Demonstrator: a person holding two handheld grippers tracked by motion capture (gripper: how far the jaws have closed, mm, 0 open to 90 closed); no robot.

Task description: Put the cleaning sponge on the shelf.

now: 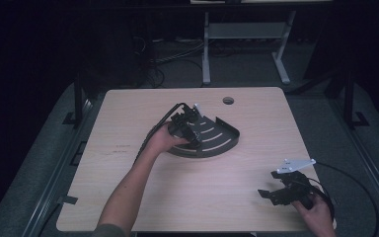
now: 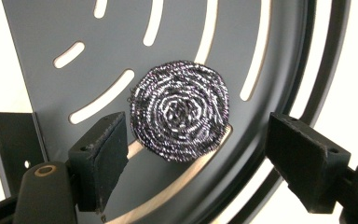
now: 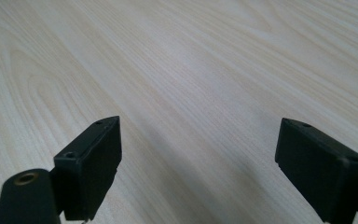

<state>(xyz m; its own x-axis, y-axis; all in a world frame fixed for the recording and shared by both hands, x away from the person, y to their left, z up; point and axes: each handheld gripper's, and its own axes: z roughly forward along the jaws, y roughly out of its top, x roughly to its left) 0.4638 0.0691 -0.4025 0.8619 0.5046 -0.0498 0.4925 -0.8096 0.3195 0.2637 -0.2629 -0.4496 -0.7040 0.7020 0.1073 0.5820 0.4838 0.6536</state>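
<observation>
Scourer on the tray, both grippers empty

Landmark is the dark slotted tray (image 1: pixel 223 134), a fan-shaped piece with curved slots and a raised rim, lying flat on the light wood table (image 1: pixel 128 197) a bit beyond its middle.

Steel wool scourer (image 2: pixel 179 112): round coiled metal pad, sits on the tray floor, partly over one of the curved slots. Flat, not lifted.

Left gripper (image 1: pixel 191 129): over the near-left part of the tray, pointing down at it, hand wrapped around its body. In the left gripper view the jaws stand wide apart with the scourer between and just beyond them. Left pad's (image 2: pixel 103 156) edge is right beside the scourer's rim; can't tell if it grazes it. Right pad is well clear. Nothing clamped. No squeeze on the scourer.

Right gripper (image 1: pixel 276 193): well away from the tray, near the table's near-right corner, held low over the wood. Grey three-cornered plate on top is towards the tray side. Right gripper view: jaws spread wide, bare wood grain between them, nothing held.

Cable from the left gripper trails off the tray's left side towards the near edge.
</observation>
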